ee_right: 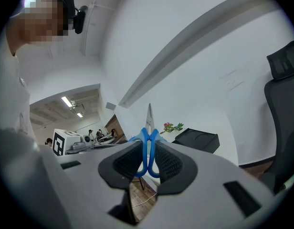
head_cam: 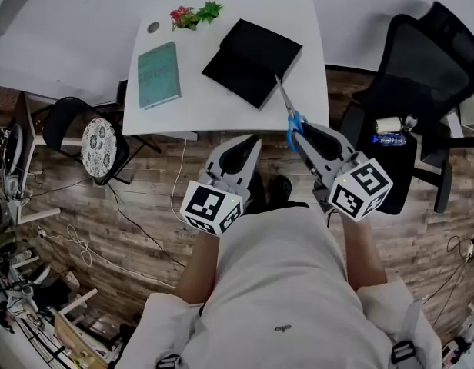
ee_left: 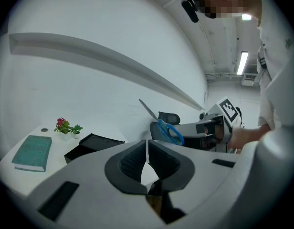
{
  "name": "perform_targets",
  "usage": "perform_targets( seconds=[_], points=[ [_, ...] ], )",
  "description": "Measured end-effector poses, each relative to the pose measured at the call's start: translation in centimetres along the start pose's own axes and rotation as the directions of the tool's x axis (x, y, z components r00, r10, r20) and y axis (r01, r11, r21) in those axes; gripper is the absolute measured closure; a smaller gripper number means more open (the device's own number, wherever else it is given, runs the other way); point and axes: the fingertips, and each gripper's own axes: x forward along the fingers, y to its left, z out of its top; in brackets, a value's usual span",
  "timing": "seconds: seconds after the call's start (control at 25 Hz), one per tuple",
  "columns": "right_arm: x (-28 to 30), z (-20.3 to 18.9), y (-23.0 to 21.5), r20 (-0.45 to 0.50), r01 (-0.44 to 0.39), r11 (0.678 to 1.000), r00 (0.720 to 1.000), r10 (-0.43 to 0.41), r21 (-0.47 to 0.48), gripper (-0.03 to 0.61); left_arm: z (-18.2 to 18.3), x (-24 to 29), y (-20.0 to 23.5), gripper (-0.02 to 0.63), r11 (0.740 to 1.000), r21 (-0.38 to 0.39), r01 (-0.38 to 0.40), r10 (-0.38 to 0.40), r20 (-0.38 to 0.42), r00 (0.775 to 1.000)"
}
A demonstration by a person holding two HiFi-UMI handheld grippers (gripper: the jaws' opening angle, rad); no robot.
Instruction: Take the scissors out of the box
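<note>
My right gripper (ee_right: 148, 148) is clamped on the scissors (ee_right: 149, 123). Its pads press from both sides on the two blue handle loops, so the jaws stand a little apart, as wide as the handles. The blades are closed and stick out past the jaw tips, pointing up and away from me.

The scissors are out of the box (head_cam: 252, 60) and up in the air. In the head view they hang off the box's right corner on my side, with the blade tip aimed back at that corner.

The box is black and open, with its two halves lying side by side on the table (head_cam: 221, 102).

My left gripper (ee_left: 147, 146) has nothing in it. Its pads meet with only a thin line between them. It hangs on my side of the box, further left than the scissors, and its tips point towards the box.

Left of the box lies a teal book (head_cam: 158, 74). Beyond the box's left end stands a small plant (head_cam: 195, 14) with pink flowers. Right of the box, off the table, is a black chair (head_cam: 425, 52).
</note>
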Motion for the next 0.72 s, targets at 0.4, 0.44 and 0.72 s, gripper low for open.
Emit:
perform_targets(
  seconds=[0.4, 0.44, 0.72],
  points=[
    [0.3, -0.2, 0.0, -0.006, -0.022, 1.000, 1.000, 0.022, -0.001, 0.491, 0.9, 0.4, 0.4, 0.586, 1.000, -0.006, -0.012, 0.012, 0.018, 1.000],
    [0.4, -0.3, 0.1, -0.010, -0.027, 1.000, 1.000, 0.027, 0.000, 0.491, 0.9, 0.4, 0.4, 0.588, 1.000, -0.008, -0.016, 0.016, 0.019, 1.000],
    [0.8, -1.1, 0.0, -0.033, -0.046, 0.999, 0.998, 0.047, 0.024, 0.491, 0.6, 0.5, 0.4, 0.589, 0.999, -0.010, -0.030, 0.031, 0.013, 0.999]
  ],
)
